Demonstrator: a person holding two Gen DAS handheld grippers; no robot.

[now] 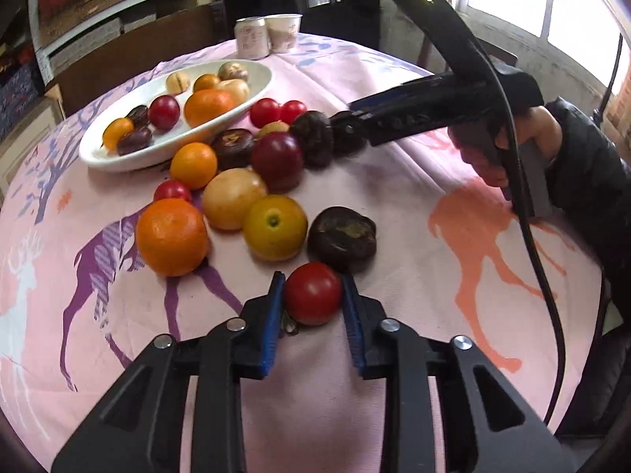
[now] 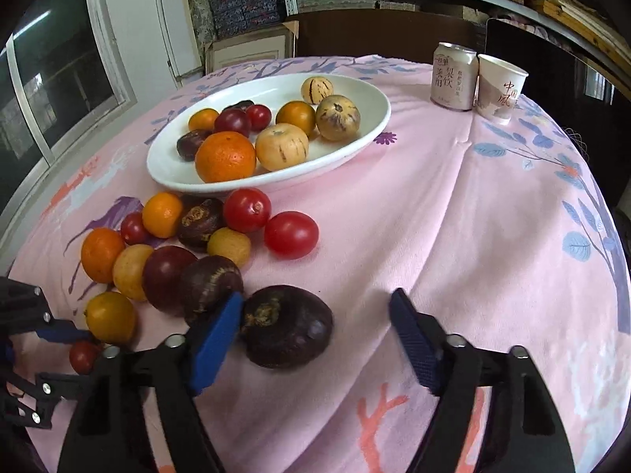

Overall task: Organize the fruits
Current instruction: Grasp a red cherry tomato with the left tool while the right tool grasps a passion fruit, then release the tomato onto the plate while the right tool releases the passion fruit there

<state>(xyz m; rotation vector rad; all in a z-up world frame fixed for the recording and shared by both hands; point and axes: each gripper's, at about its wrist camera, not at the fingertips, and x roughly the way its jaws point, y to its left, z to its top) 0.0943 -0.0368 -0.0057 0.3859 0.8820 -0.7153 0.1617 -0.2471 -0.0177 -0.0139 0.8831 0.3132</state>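
Pink deer-print tablecloth; white oval dish at 11 o'clock holds oranges, tomatoes, dark and pale fruits. Left gripper clamped on a red tomato between its pads. Right gripper spread apart, a dark purple fruit touching its left finger.

The right tool stands with its blue pads wide apart over the pink-clothed counter. A dark purple fruit lies between them, touching the left pad and clear of the other. Just beyond, loose oranges, red tomatoes and more dark fruit cluster near the white oval dish, which holds an orange, pale striped fruits and small tomatoes. A drink can and a paper cup stand together at the far edge. At the lower left the left tool seems to flank a small red tomato, though the rim distortion blurs it.
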